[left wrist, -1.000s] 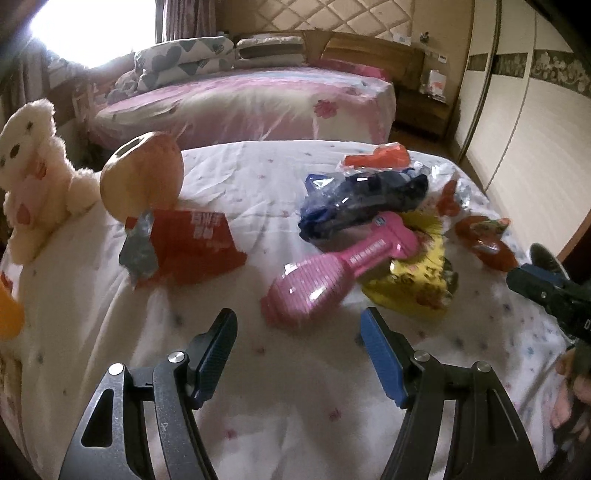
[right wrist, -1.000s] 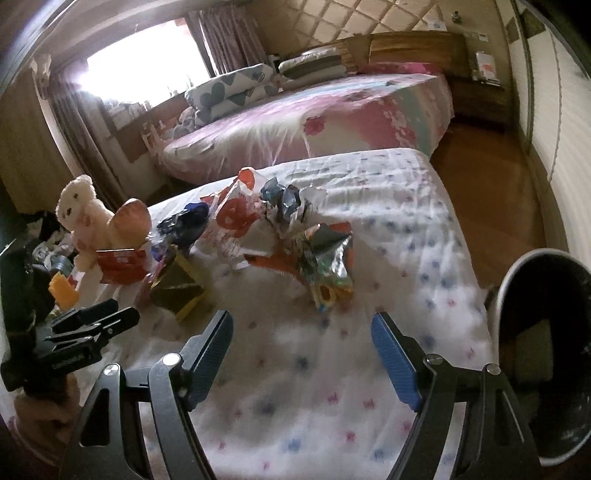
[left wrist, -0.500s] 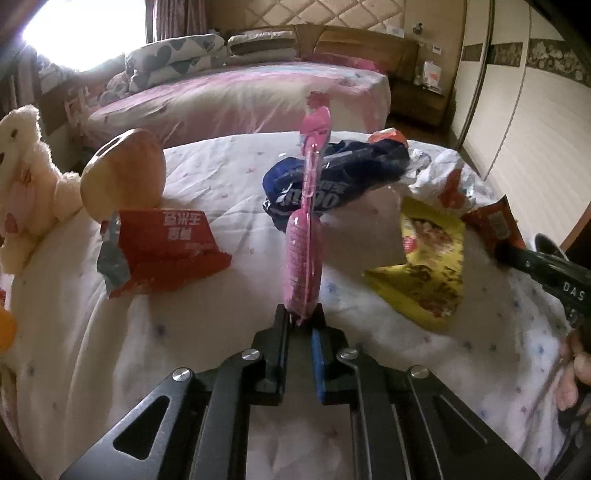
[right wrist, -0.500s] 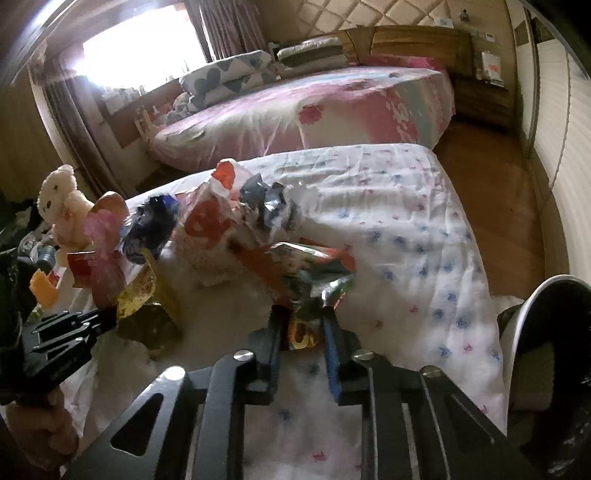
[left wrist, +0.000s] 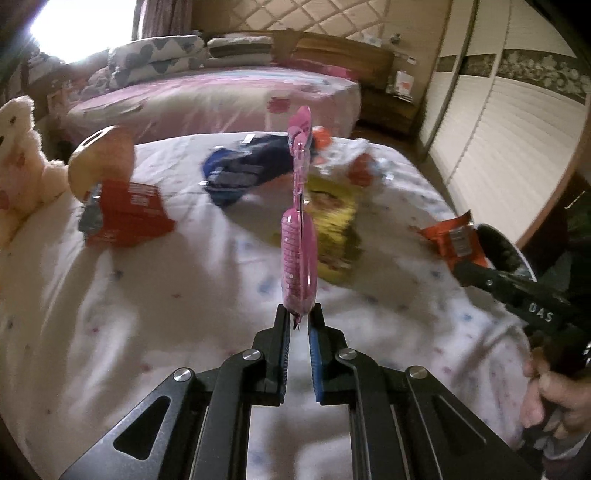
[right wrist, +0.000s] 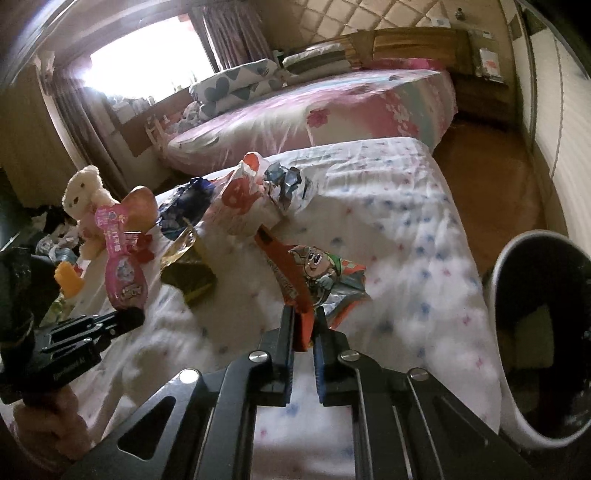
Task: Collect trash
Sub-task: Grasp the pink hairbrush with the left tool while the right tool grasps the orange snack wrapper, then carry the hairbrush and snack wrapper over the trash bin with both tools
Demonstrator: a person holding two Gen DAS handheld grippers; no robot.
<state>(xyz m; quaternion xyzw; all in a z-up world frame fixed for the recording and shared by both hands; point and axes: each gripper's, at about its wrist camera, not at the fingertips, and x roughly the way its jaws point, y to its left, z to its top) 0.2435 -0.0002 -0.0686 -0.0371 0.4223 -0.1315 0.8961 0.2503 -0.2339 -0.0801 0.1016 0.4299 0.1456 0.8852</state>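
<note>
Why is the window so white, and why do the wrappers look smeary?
Left wrist view: the window glares pure white, and the blue wrapper and yellow wrapper smear with motion blur. Right wrist view: same window glare; the bed bends from the fisheye lens.

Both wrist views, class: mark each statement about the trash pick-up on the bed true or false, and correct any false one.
1. The left gripper is shut on the pink wrapper. True.
2. The right gripper is open and holds nothing. False: it is shut on the orange snack packet.
3. The trash bin stands beside the bed. True.
4. The yellow wrapper is held in a gripper. False: it lies on the bed.
</note>
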